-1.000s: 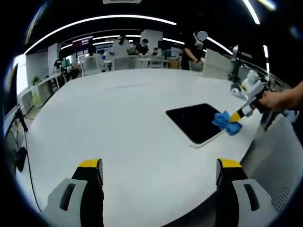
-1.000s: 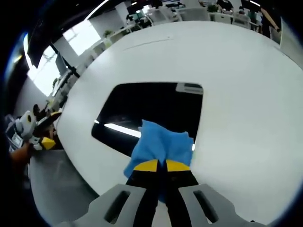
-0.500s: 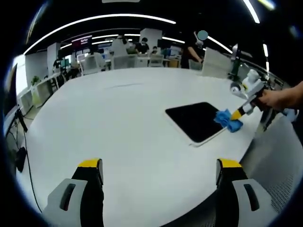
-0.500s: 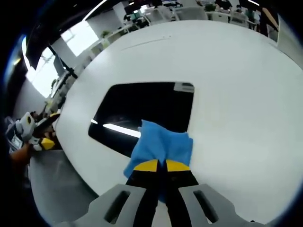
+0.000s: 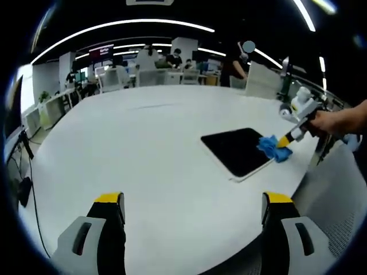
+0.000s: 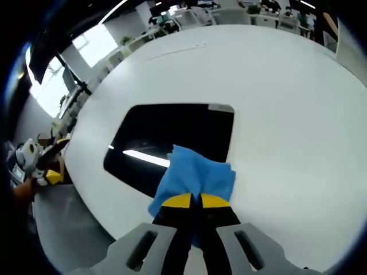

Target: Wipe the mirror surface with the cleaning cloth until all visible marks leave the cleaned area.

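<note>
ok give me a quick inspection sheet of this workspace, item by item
surface: large white round-edged table, bare apart from the job's things
job's things: flat dark rectangular mirror lying near the table edge; crumpled blue cleaning cloth resting on the mirror's near edge
clutter: nothing seen on the table
grippers: right gripper shut on the cloth, also seen in the left gripper view; left gripper open, holding nothing, above the table
cables: nothing seen on the table
surroundings: open office with desks, chairs and people in the background, ceiling strip lights
</note>
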Action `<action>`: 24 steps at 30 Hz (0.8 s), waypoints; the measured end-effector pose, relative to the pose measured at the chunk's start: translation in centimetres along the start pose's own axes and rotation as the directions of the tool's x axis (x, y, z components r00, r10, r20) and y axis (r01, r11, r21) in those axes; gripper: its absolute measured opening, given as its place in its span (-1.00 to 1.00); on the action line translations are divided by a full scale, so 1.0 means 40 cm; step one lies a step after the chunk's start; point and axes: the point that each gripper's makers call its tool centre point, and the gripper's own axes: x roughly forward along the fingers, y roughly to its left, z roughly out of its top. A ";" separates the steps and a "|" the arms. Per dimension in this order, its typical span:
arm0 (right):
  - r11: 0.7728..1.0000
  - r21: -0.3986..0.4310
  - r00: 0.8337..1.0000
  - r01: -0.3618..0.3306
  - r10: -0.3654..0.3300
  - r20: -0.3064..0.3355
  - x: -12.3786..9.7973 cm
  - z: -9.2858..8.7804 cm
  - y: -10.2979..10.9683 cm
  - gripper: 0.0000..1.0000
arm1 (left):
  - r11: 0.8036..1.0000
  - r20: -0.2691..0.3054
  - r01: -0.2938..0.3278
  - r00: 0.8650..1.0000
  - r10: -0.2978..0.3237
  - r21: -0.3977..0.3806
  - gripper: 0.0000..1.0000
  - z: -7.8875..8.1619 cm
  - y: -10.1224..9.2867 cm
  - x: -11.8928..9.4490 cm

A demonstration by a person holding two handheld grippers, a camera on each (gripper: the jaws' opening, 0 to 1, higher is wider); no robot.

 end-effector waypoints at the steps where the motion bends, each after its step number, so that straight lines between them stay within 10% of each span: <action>1: 1.000 -0.001 1.000 0.001 -0.001 0.001 0.002 0.003 -0.002 -1.00 | 1.000 0.000 0.001 1.000 -0.001 0.000 0.99 0.000 0.000 0.000; 24: 1.000 0.016 1.000 0.021 -0.021 0.015 0.048 0.102 -0.039 -1.00 | 0.999 -0.027 0.022 0.999 -0.021 0.044 0.99 -0.010 -0.008 0.007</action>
